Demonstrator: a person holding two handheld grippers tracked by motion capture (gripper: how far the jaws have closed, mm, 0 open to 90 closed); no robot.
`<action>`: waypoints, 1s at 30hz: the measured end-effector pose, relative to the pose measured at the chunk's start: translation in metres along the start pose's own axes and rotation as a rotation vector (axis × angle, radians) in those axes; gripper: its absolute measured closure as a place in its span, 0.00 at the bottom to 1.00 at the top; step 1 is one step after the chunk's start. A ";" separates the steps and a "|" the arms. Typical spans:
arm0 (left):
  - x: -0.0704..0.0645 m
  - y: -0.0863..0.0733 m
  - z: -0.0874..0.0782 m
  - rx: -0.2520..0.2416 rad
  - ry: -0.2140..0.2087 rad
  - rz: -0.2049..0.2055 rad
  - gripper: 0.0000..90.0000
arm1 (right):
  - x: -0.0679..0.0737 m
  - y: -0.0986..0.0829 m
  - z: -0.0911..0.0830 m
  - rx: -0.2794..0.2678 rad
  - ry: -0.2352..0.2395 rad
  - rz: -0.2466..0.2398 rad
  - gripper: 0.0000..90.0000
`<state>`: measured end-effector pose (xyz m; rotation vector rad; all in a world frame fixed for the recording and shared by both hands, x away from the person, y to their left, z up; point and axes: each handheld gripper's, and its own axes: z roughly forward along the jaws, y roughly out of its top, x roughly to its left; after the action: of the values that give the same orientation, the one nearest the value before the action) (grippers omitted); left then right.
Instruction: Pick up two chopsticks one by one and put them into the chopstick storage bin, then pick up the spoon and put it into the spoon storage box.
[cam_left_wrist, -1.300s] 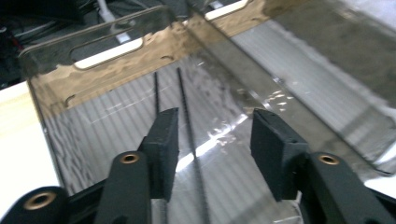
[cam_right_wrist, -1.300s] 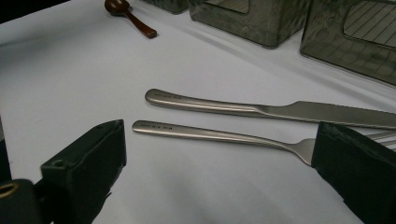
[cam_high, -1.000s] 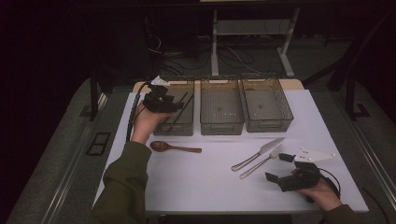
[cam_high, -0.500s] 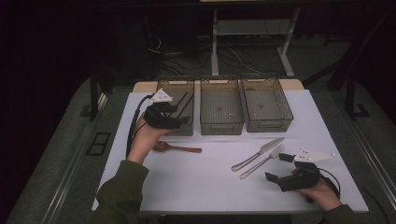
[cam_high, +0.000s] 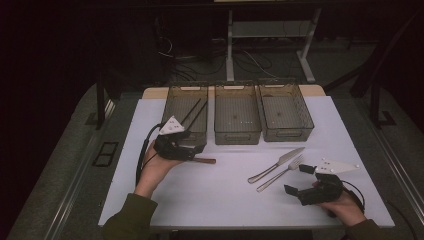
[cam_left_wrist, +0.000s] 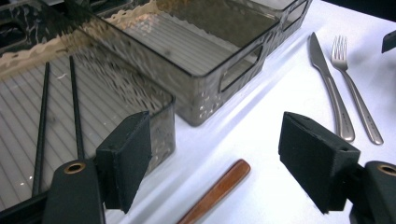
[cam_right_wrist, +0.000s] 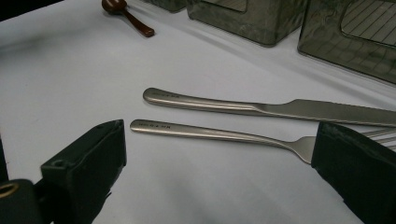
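Note:
A brown wooden spoon (cam_high: 204, 160) lies on the white table in front of the left bin; its handle (cam_left_wrist: 215, 190) points up between the jaws of my left gripper (cam_left_wrist: 219, 158). That left gripper (cam_high: 192, 150) hovers open just over the spoon, and its bowl is hidden under the hand. Two black chopsticks (cam_high: 195, 111) lie in the left bin (cam_high: 186, 88). A steel knife (cam_high: 277, 164) and fork (cam_high: 280, 175) lie side by side at the right. My right gripper (cam_high: 298, 180) is open just behind the fork handle (cam_right_wrist: 219, 134), beside the knife (cam_right_wrist: 261, 108), touching neither.
Three smoky plastic bins stand in a row at the back: the left one with chopsticks, then the middle bin (cam_high: 237, 136) and right bin (cam_high: 290, 134). White table surface (cam_high: 220, 195) stretches between the two hands. The table's front edge is close to both wrists.
My left gripper has come back from above the left bin toward the person and down over the spoon's handle. The right gripper has stayed in place.

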<state>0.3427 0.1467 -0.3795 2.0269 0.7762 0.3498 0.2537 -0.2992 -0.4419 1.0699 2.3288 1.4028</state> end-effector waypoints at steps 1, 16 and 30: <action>0.000 -0.003 0.000 0.000 0.002 -0.002 0.27 | 0.000 0.000 0.000 -0.001 -0.001 0.000 0.03; 0.003 -0.037 -0.014 0.003 0.053 -0.033 0.27 | 0.001 0.000 -0.001 -0.002 0.001 -0.002 0.03; 0.023 -0.056 -0.017 0.062 0.116 -0.055 0.26 | 0.000 0.000 0.000 -0.002 0.000 -0.001 0.03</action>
<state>0.3295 0.1946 -0.4184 2.0527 0.9233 0.4194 0.2538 -0.2994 -0.4417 1.0683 2.3269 1.4039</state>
